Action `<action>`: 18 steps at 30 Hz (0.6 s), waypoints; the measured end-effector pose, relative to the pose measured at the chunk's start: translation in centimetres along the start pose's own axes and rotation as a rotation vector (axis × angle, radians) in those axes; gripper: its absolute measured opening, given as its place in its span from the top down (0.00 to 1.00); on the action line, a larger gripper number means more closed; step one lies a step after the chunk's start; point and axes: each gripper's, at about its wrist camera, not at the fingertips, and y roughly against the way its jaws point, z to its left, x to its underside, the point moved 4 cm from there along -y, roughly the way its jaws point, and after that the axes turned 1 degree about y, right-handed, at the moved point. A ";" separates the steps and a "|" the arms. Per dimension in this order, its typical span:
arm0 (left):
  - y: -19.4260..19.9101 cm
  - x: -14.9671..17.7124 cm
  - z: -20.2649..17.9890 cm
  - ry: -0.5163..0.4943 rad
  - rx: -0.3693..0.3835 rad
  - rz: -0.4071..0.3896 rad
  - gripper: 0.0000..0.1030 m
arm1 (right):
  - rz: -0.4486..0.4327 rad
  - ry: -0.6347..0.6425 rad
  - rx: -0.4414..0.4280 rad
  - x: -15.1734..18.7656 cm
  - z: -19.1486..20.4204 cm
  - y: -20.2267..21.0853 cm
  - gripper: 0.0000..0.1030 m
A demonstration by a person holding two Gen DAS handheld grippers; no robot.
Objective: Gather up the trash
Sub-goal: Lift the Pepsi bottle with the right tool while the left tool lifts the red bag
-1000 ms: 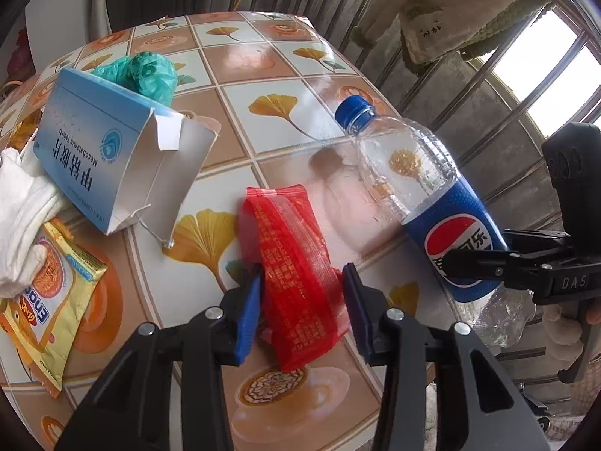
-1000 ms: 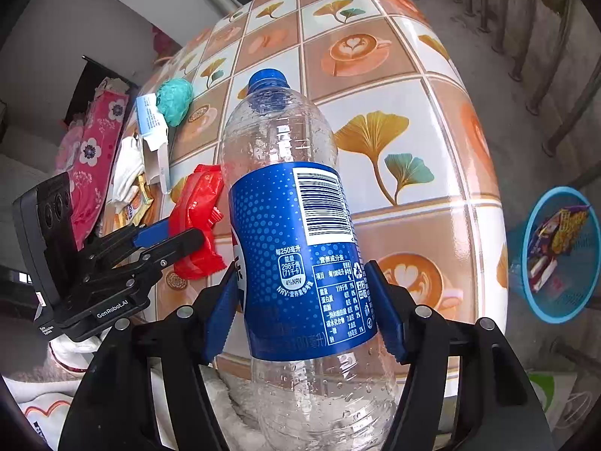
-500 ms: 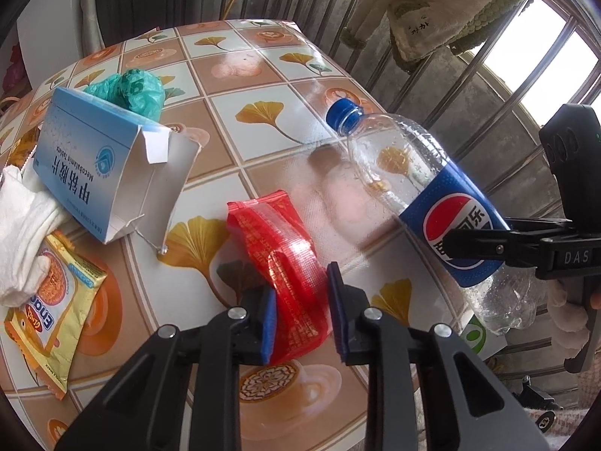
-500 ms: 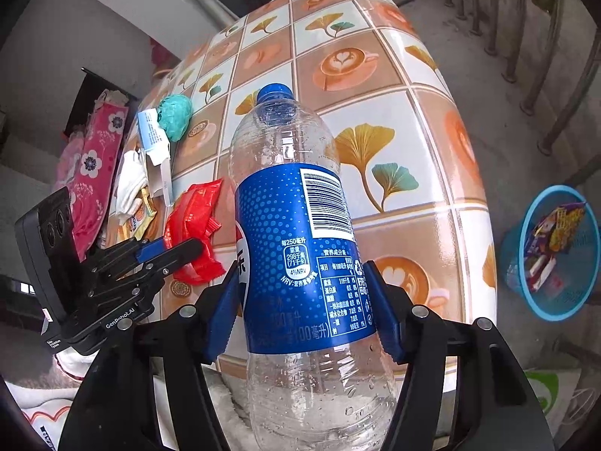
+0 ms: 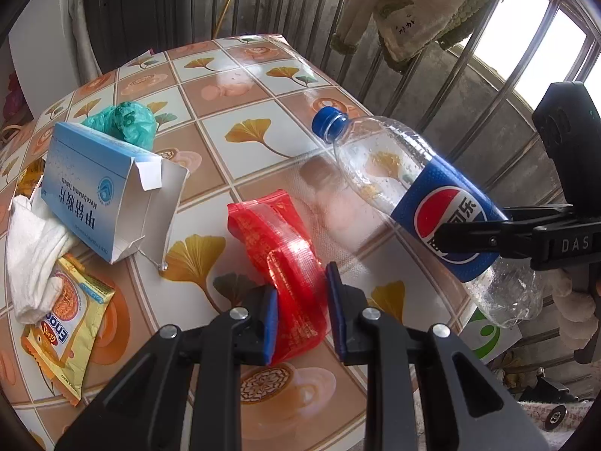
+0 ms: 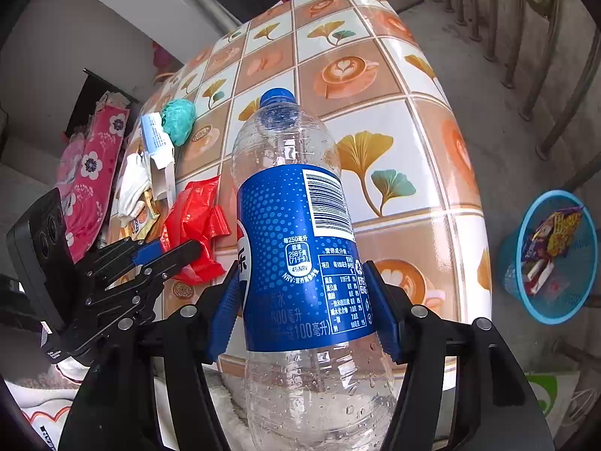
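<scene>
My left gripper (image 5: 301, 310) is shut on a red plastic wrapper (image 5: 280, 259) and holds it just above the patterned table (image 5: 240, 101). My right gripper (image 6: 306, 312) is shut on the blue label of an empty Pepsi bottle (image 6: 300, 248), held clear of the table near its right edge. The bottle (image 5: 417, 203) and the right gripper (image 5: 469, 233) show at the right in the left wrist view. The wrapper (image 6: 195, 221) and the left gripper (image 6: 165, 251) show at the left in the right wrist view.
On the table lie an open blue medicine box (image 5: 101, 188), a green crumpled bag (image 5: 126, 122), a white cloth (image 5: 33, 248) and a yellow snack packet (image 5: 67, 323). A blue bin (image 6: 552, 255) with wrappers stands on the floor at the right. A metal railing (image 5: 450, 86) runs behind.
My left gripper closed on the red wrapper and lifted it slightly. My right gripper raised the bottle and drew it back from the table.
</scene>
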 end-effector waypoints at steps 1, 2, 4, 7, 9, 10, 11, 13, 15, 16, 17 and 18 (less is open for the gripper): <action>0.0 0.0 0.0 -0.003 -0.002 -0.002 0.79 | -0.001 0.001 0.001 0.0 0.0 0.0 0.43; 0.1 0.0 -0.1 -0.007 -0.005 -0.005 0.79 | -0.002 0.001 0.001 0.0 0.1 0.0 0.43; 0.2 0.0 -0.2 -0.014 -0.011 -0.009 0.79 | -0.004 0.002 0.001 -0.1 0.1 0.1 0.43; 0.4 0.0 -0.3 -0.020 -0.017 -0.015 0.79 | -0.007 0.005 0.001 -0.1 0.2 0.1 0.43; 0.5 0.0 -0.4 -0.025 -0.020 -0.020 0.79 | -0.009 0.006 0.001 -0.1 0.2 0.2 0.43; 0.6 0.0 -0.5 -0.027 -0.022 -0.022 0.79 | -0.010 0.007 0.002 -0.1 0.2 0.3 0.43; 0.6 0.0 -0.5 -0.030 -0.024 -0.024 0.79 | -0.011 0.008 0.001 -0.1 0.3 0.3 0.43; 0.7 0.0 -0.6 -0.036 -0.028 -0.028 0.79 | -0.016 0.010 0.003 -0.2 0.3 0.5 0.43; 0.8 0.0 -0.8 -0.043 -0.032 -0.032 0.79 | -0.020 0.010 0.003 -0.2 0.3 0.6 0.43; 0.9 0.0 -0.8 -0.047 -0.035 -0.035 0.79 | -0.022 0.010 0.003 -0.2 0.3 0.6 0.43; 0.9 -0.1 -0.9 -0.051 -0.038 -0.038 0.79 | -0.024 0.011 0.004 -0.3 0.3 0.7 0.43; 1.0 -0.1 -1.0 -0.053 -0.039 -0.039 0.79 | -0.026 0.012 0.004 -0.3 0.3 0.7 0.43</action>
